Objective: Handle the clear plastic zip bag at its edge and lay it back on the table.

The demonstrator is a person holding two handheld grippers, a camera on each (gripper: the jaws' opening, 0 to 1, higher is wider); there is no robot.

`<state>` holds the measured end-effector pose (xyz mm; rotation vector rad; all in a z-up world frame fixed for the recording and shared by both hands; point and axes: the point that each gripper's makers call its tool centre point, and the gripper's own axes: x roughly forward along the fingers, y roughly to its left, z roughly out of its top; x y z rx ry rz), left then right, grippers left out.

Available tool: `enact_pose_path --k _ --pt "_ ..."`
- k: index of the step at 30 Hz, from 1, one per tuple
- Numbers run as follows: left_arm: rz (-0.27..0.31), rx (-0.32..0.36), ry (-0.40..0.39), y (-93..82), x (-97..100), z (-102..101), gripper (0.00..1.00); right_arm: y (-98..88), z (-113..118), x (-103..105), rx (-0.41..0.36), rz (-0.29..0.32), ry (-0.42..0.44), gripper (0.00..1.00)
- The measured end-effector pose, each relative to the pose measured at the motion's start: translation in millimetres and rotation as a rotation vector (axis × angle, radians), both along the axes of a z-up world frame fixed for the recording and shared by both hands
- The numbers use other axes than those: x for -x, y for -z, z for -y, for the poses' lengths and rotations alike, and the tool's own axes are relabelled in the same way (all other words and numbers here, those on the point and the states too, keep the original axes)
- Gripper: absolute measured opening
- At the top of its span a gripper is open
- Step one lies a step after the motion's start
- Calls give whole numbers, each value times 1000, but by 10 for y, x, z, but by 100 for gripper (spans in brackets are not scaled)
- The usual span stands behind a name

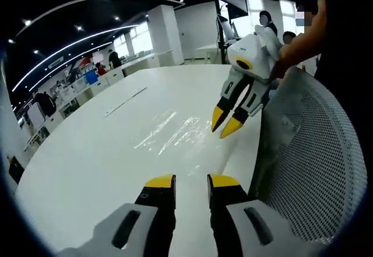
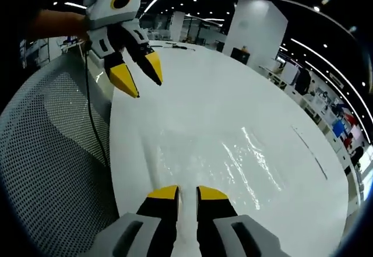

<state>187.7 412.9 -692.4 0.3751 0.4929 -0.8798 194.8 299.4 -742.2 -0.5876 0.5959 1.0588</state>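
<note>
The clear plastic zip bag [image 1: 173, 132] lies flat on the white table [image 1: 99, 152], showing mostly as glare. In the left gripper view my left gripper [image 1: 191, 182] is open with nothing between its yellow-tipped jaws, short of the bag's near edge. My right gripper [image 1: 225, 123] comes in from the right and hovers by the bag's right edge, jaws a little apart. In the right gripper view the bag [image 2: 233, 162] spreads just ahead of my right gripper [image 2: 187, 194], which is narrowly open and holds nothing. The left gripper [image 2: 140, 80] hangs open over the table's far left edge.
A white mesh chair back [image 1: 317, 164] stands against the table edge beside both grippers; in the right gripper view the chair back [image 2: 52, 152] has a thin cable [image 2: 96, 123] running along it. A person's arm [image 1: 297, 41] holds the right gripper. Desks and people stand far behind.
</note>
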Motion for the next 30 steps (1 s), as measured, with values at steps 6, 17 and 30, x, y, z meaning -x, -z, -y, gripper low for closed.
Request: enact_pose_path --k 6,17,30 --pt "-8 19 -21 66 36 -33 22 -88 76 13 -44 -18 43 21" --pt "-23 57 -78 117 44 -100 25 -229 396 2 -89 -12 152 41" --pt "-26 183 -122 -4 156 -98 45 -399 776 64 -152 40 250 72"
